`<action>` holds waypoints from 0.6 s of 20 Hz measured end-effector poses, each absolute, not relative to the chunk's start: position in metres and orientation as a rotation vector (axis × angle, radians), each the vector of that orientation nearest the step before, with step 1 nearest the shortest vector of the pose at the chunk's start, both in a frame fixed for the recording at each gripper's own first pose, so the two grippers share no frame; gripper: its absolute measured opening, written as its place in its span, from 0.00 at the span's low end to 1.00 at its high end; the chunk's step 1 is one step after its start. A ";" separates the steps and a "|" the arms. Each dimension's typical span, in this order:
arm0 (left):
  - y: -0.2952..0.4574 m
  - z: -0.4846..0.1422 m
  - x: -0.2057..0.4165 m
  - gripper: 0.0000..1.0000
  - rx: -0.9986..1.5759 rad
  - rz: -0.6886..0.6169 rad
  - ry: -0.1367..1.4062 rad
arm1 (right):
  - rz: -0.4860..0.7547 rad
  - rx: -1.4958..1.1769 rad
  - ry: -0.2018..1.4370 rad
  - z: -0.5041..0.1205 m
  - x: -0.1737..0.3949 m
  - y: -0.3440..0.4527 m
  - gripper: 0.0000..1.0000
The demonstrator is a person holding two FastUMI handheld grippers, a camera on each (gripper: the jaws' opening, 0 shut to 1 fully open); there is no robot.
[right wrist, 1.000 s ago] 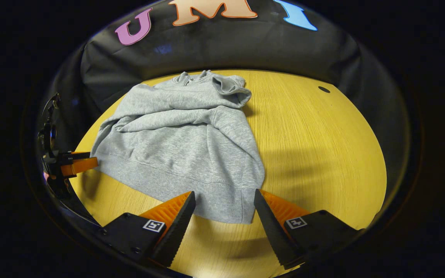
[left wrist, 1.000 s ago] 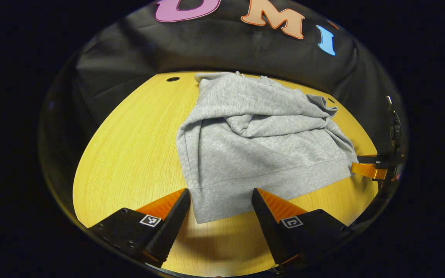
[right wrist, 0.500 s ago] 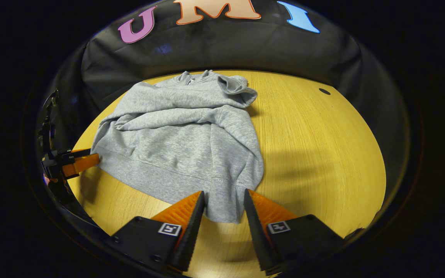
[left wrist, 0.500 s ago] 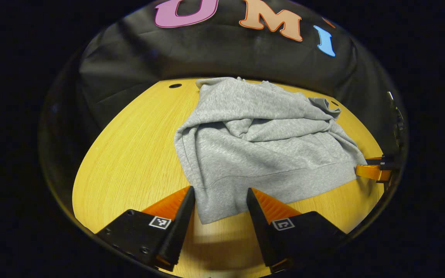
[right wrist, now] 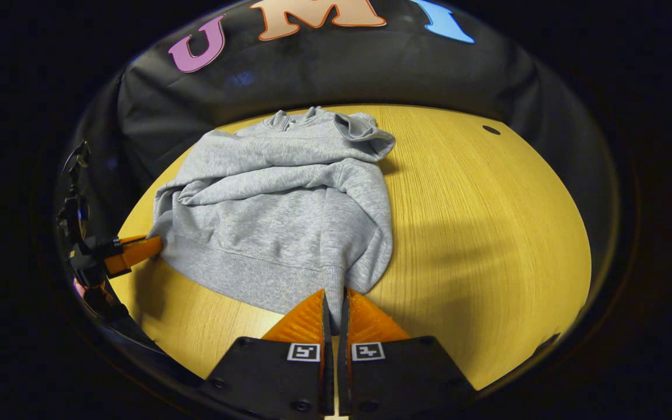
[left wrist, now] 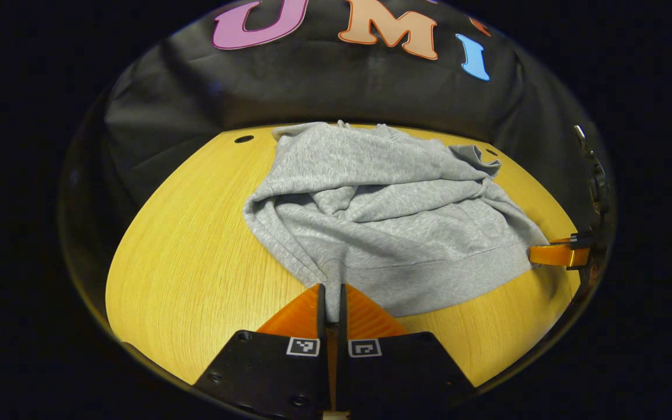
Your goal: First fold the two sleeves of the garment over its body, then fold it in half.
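A grey sweatshirt [left wrist: 388, 210] lies on the yellow wooden table [left wrist: 196, 262], both sleeves folded across its body. My left gripper [left wrist: 331, 291] is shut on the hem's left corner, the cloth pinched between its fingers. In the right gripper view the same sweatshirt [right wrist: 277, 204] spreads up toward the collar, and my right gripper [right wrist: 334, 294] is shut on the hem's right corner. The right gripper [left wrist: 557, 255] also shows at the far right of the left gripper view, at the hem. The left gripper [right wrist: 129, 254] appears at the left edge of the right gripper view.
The table [right wrist: 476, 233] has bare wood on the right of the garment. Small dark holes [left wrist: 244, 139] [right wrist: 491, 129] sit near the table's far corners. The black cloth wall [left wrist: 342, 87] rises just behind the collar.
Both grippers have gone from open astride the hem corners to shut on them. The hem bunches into a pinch at each corner.
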State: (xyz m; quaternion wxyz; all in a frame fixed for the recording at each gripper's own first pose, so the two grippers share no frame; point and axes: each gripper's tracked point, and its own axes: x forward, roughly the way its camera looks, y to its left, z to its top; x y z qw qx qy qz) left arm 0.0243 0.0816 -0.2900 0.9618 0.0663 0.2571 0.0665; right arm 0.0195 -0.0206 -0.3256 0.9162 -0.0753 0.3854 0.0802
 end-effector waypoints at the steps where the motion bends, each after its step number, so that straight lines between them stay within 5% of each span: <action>1: 0.082 -0.290 0.026 0.02 0.128 0.123 0.522 | 0.161 -0.156 0.795 -0.325 0.019 -0.021 0.05; 12: 0.075 -0.258 0.027 0.00 -0.012 0.086 0.521 | 0.180 -0.104 0.731 -0.279 0.030 -0.007 0.05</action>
